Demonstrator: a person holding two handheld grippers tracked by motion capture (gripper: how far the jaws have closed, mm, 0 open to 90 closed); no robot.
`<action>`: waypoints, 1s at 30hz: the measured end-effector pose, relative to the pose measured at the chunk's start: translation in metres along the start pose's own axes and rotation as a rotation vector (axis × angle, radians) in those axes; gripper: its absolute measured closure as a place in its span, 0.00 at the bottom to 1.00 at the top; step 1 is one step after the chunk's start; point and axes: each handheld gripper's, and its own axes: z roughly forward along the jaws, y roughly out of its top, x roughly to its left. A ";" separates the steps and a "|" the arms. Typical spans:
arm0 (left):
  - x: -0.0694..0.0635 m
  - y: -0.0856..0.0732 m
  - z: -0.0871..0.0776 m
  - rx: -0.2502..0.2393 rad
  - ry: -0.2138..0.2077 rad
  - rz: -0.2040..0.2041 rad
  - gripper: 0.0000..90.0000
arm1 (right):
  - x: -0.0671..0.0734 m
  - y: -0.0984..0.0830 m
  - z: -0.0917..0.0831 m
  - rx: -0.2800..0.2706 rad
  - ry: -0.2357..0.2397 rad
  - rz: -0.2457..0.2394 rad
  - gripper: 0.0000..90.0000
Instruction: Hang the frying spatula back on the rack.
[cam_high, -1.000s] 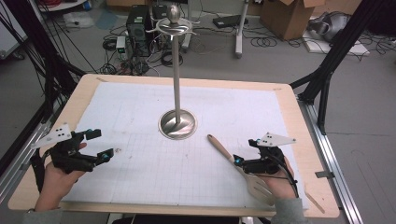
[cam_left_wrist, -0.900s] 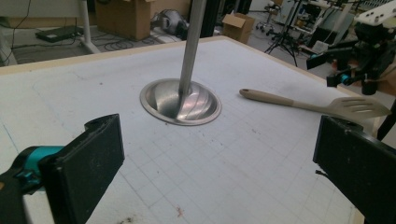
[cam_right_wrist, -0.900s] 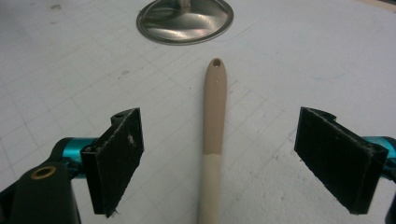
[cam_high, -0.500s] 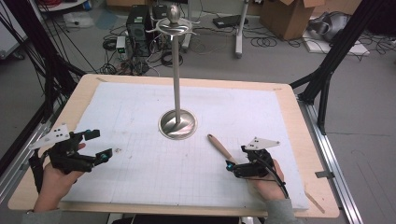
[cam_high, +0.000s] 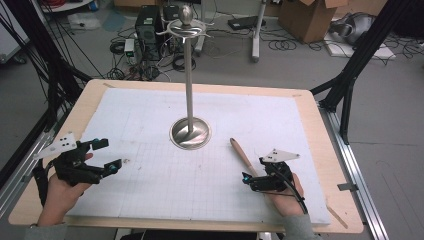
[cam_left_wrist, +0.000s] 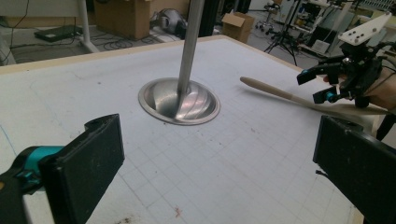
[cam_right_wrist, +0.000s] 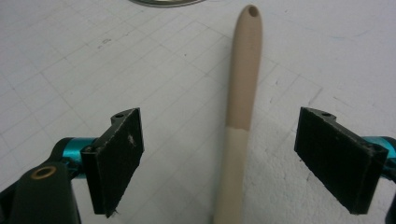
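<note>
A wooden utensil lies on the white gridded mat, right of a metal stand's round base. Its tan handle has a hole at the far tip and runs between the jaws of my right gripper, which stand wide apart on either side without touching it. In the high view the right gripper sits low over the utensil's near part, hiding that end. My left gripper hovers open at the mat's left, holding nothing. The left gripper faces the base and the utensil.
The stand's thin pole rises from the base to a hooked top. The wooden table borders the mat. Metal rails run along both table sides. Cables, boxes and a computer lie on the floor beyond the far edge.
My right gripper has slid left and slightly toward the person, ending astride the utensil's handle. The left gripper has barely moved.
</note>
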 end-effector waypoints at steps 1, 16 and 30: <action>0.001 0.000 0.001 0.003 -0.002 0.002 0.03 | 0.000 0.000 0.000 0.003 -0.002 -0.004 0.17; 0.001 0.000 0.010 0.017 -0.017 0.004 0.03 | -0.003 -0.011 -0.001 0.010 -0.033 0.018 0.17; 0.001 0.000 0.011 0.020 -0.015 0.002 0.03 | -0.001 -0.016 0.004 0.034 -0.062 0.000 0.27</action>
